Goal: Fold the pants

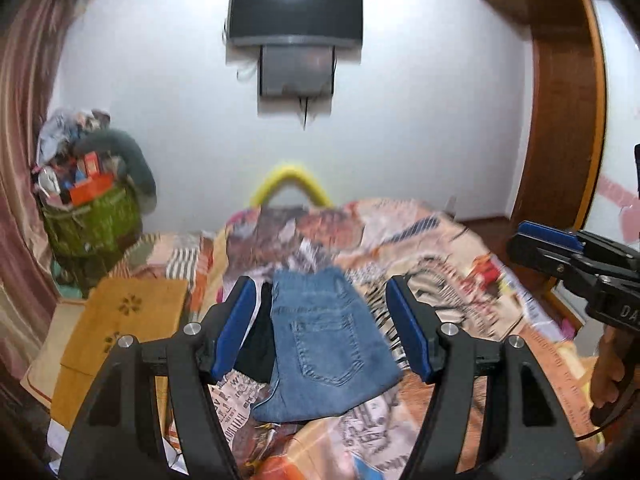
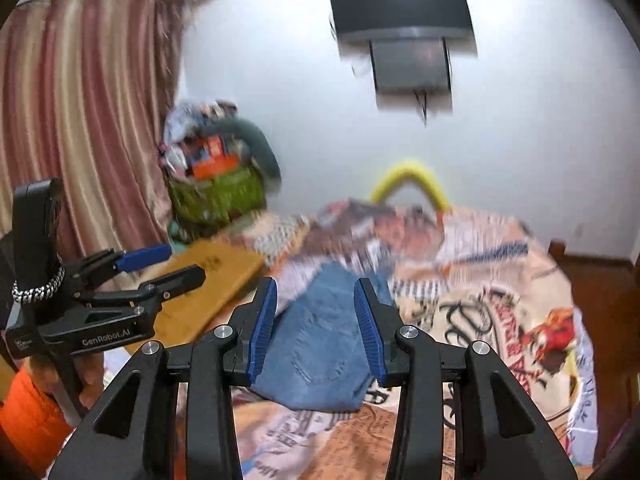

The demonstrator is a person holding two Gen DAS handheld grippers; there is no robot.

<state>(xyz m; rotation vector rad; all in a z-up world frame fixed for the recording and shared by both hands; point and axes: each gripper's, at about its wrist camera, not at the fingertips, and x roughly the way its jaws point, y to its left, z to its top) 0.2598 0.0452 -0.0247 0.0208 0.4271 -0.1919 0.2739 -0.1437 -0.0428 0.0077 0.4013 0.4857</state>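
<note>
Folded blue jeans point(image 1: 328, 340) lie back pocket up on the patterned bedspread point(image 1: 460, 280); the right wrist view shows the jeans point(image 2: 316, 344) too. My left gripper point(image 1: 320, 286) hovers above them, jaws wide apart, nothing between the blue pads. My right gripper point(image 2: 316, 286) also hangs over the jeans, its jaws narrower but apart and clear of the cloth. Each gripper shows in the other's view: the right gripper point(image 1: 532, 240) at the right edge, the left gripper point(image 2: 160, 264) at the left, held by a hand with an orange sleeve.
A black garment point(image 1: 256, 340) lies against the jeans' left side. A yellow-brown board point(image 1: 120, 320) sits left of the bed, a stuffed green bag point(image 1: 92, 216) behind it by the curtain point(image 2: 80, 100). A TV point(image 1: 296, 8) hangs on the wall; a wooden wardrobe point(image 1: 560, 120) stands right.
</note>
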